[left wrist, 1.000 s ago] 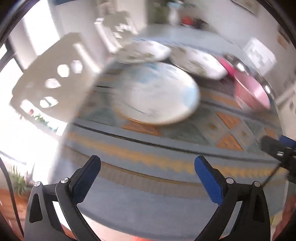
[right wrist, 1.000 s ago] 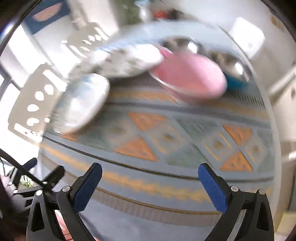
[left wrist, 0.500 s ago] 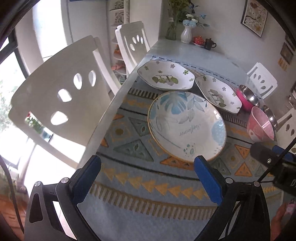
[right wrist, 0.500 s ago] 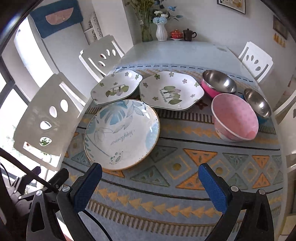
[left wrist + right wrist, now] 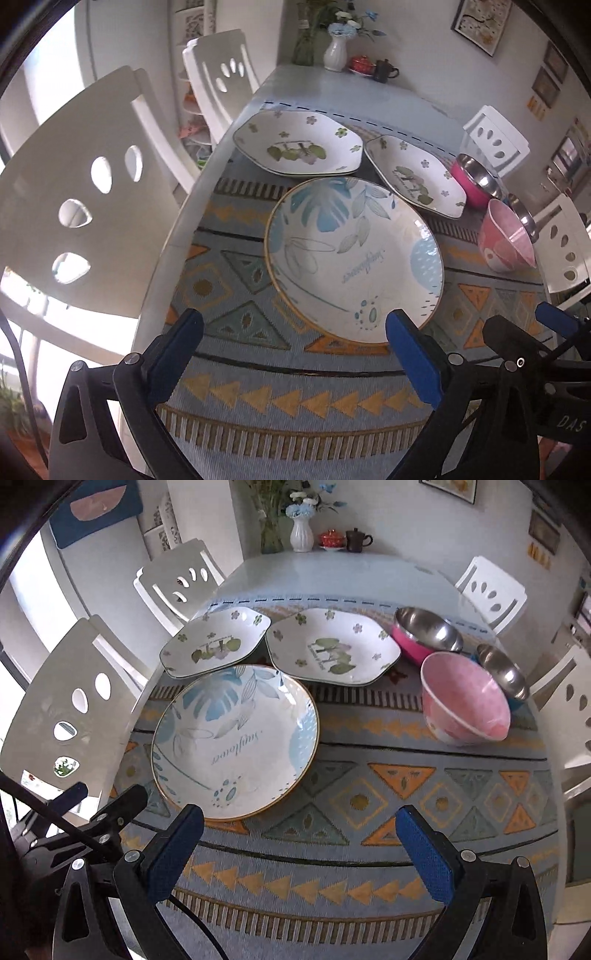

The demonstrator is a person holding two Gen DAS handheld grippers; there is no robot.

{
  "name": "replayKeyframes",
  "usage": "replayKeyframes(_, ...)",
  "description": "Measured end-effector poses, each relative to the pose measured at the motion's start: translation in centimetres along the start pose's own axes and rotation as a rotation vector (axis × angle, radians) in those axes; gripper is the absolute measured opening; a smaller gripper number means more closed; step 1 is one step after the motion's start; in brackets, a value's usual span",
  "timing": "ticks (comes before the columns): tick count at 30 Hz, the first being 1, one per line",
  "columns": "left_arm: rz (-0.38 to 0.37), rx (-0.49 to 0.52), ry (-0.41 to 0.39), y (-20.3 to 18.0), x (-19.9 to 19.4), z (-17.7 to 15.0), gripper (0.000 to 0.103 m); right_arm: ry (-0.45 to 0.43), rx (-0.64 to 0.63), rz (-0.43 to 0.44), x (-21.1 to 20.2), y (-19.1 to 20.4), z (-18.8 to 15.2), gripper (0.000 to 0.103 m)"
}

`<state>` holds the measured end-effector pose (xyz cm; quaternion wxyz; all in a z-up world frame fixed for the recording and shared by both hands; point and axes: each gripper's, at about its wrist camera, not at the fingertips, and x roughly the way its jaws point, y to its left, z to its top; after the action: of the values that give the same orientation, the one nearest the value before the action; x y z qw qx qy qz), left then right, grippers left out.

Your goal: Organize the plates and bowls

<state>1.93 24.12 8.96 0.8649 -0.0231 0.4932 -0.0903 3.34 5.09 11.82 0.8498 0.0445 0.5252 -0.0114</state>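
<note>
As tongs (image 5: 293, 330) gape, round plate (image 5: 352, 258) ahead

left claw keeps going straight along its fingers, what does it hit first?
Most likely the big round blue-leaf plate: the open left claw points at its near rim. Patterned tablecloth lies below; depth is unclear, so a low approach could touch cloth first.

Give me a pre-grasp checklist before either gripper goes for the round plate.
1. Left gripper open, nothing held: ok.
2. Right gripper open, nothing held: ok.
3. Round plate flat on the mat, near rim exposed: ok.
4. Round plate apart from the floral plates: cannot tell; rims look very close.
5. Pink bowl apart from round plate: ok.
6. Steel bowls behind pink bowl, out of the path: ok.
</note>
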Motion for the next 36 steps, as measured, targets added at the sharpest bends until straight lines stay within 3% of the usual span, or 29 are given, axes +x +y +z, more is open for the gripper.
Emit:
replayKeyframes(8,0.001,-0.005,0.035,0.2,0.8,-0.6,0.099,0.056,0.025,0.016,1.2,-0.1,-0.5,0.103)
replayKeyframes(16,0.012,-0.023,0.047,0.3,1.0,-0.8,0.099,0.055,0.012,0.023,1.2,0.1,-1.0,0.103)
replayKeyframes(24,0.082,0.012,-0.001,0.6,-0.2,0.5,0.099,0.054,0.009,0.053,1.2,-0.4,-0.6,0.103)
replayKeyframes(30,0.041,-0.018,-0.017,0.2,-0.4,1.6,0.099,0.039,-0.03,0.039,0.5,-0.7,-0.7,0.103)
replayKeyframes(36,0.038,0.036,-0.001,-1.5,0.1,1.0,0.099,0.049,-0.029,0.032,0.8,-1.4,-1.0,0.103)
